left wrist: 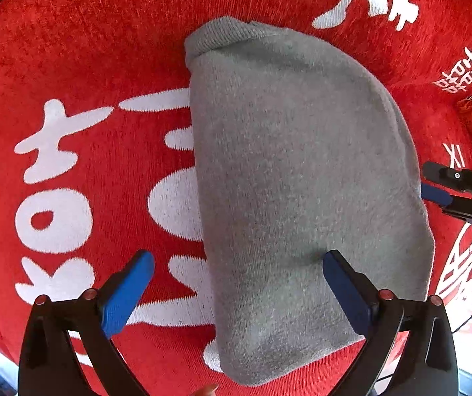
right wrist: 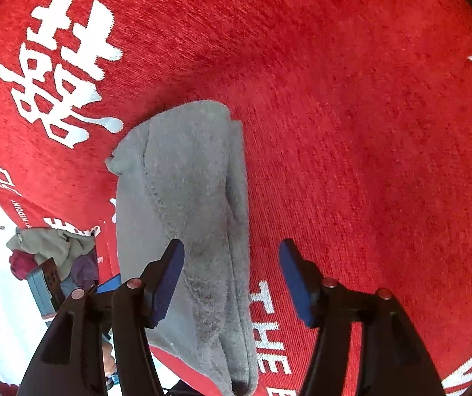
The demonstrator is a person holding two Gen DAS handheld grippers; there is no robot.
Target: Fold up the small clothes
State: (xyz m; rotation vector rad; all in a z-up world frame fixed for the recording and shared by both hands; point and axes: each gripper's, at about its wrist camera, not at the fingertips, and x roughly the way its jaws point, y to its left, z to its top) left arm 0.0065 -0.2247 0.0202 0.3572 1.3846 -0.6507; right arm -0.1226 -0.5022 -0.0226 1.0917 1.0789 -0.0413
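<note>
Here the folded grey garment (left wrist: 301, 181) lies released beneath both grippers' parted jaws.

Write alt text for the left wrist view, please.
A folded grey knitted garment lies on a red woven cloth with white characters. The left gripper hangs open above its near end, gripping nothing. The right gripper reaches in beside its right edge.

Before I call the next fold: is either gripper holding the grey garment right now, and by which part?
Nothing is held. The left gripper and right gripper both stand open over the folded grey garment, which lies free on the red cloth.
</note>
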